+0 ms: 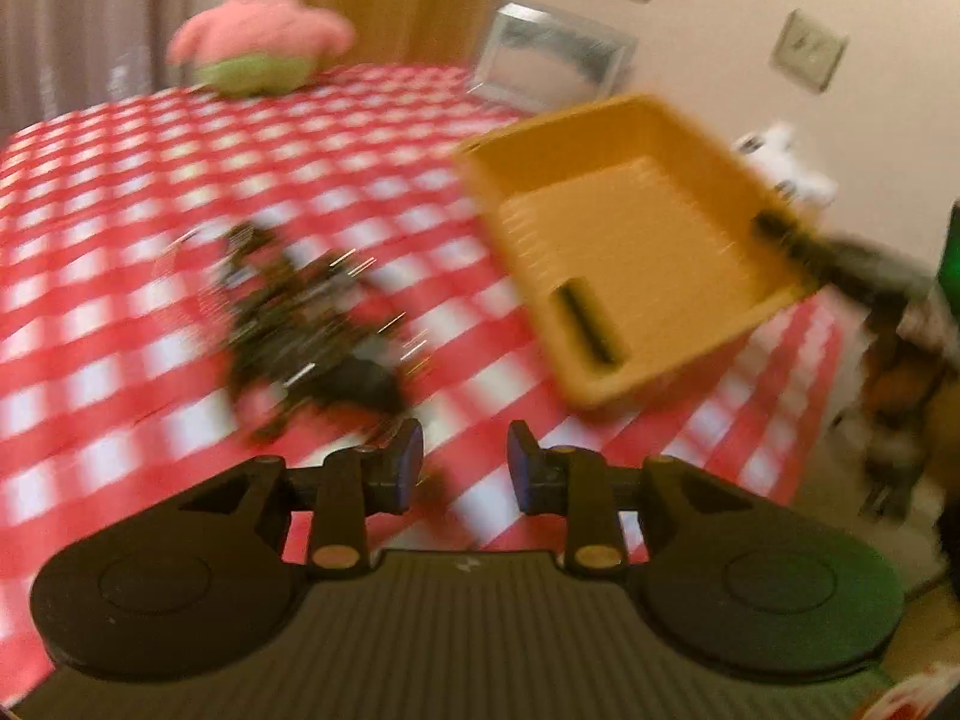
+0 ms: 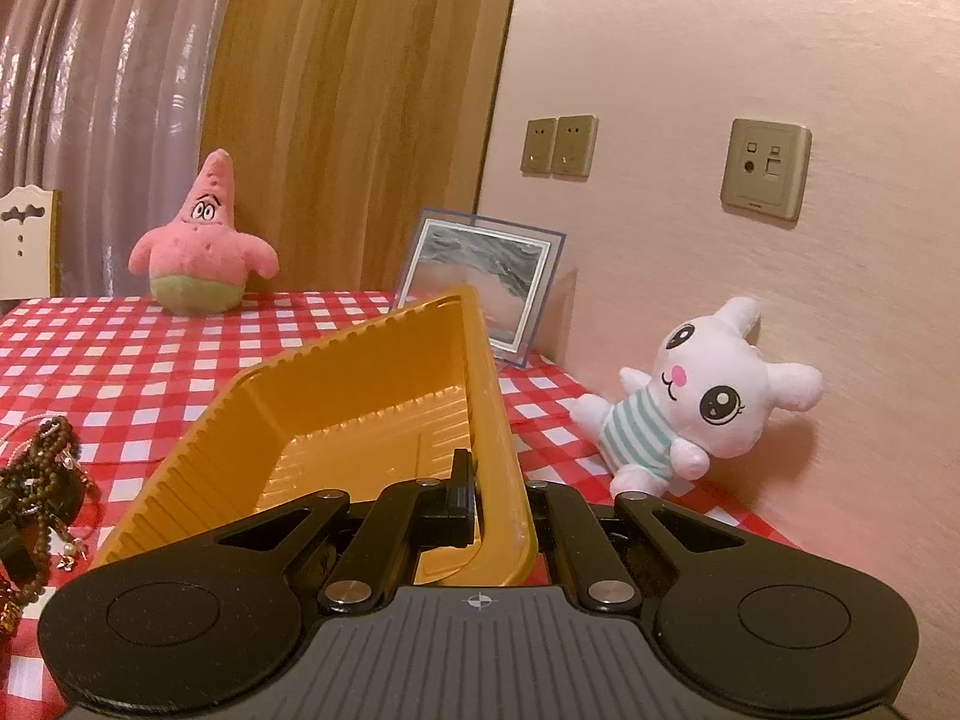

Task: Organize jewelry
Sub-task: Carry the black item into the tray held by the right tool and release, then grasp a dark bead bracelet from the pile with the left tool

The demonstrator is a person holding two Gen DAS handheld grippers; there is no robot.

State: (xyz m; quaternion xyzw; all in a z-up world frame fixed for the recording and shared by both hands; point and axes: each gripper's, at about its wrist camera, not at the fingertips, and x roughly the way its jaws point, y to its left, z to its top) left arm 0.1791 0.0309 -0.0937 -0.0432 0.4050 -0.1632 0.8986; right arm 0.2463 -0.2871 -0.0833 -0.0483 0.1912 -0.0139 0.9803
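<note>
A tangled pile of dark bead jewelry (image 1: 300, 324) lies on the red checked tablecloth (image 1: 150, 210), blurred in the left wrist view. My left gripper (image 1: 465, 450) hovers just near of the pile, open, with nothing between its blue pads. A yellow ribbed tray (image 1: 630, 240) is held tilted, its near side off the cloth, to the right of the pile. My right gripper (image 2: 498, 480) is shut on the tray's (image 2: 336, 420) right wall, one finger inside and the other hidden behind the wall. The jewelry (image 2: 42, 468) sits at the left edge of the right wrist view. A dark bar inside the tray (image 1: 588, 324) is too blurred to identify.
A pink starfish plush (image 2: 204, 252) stands at the table's far side. A framed picture (image 2: 486, 276) leans on the wall behind the tray. A white bunny plush (image 2: 690, 396) rests against the wall on the right. A white chair back (image 2: 27, 240) shows far left.
</note>
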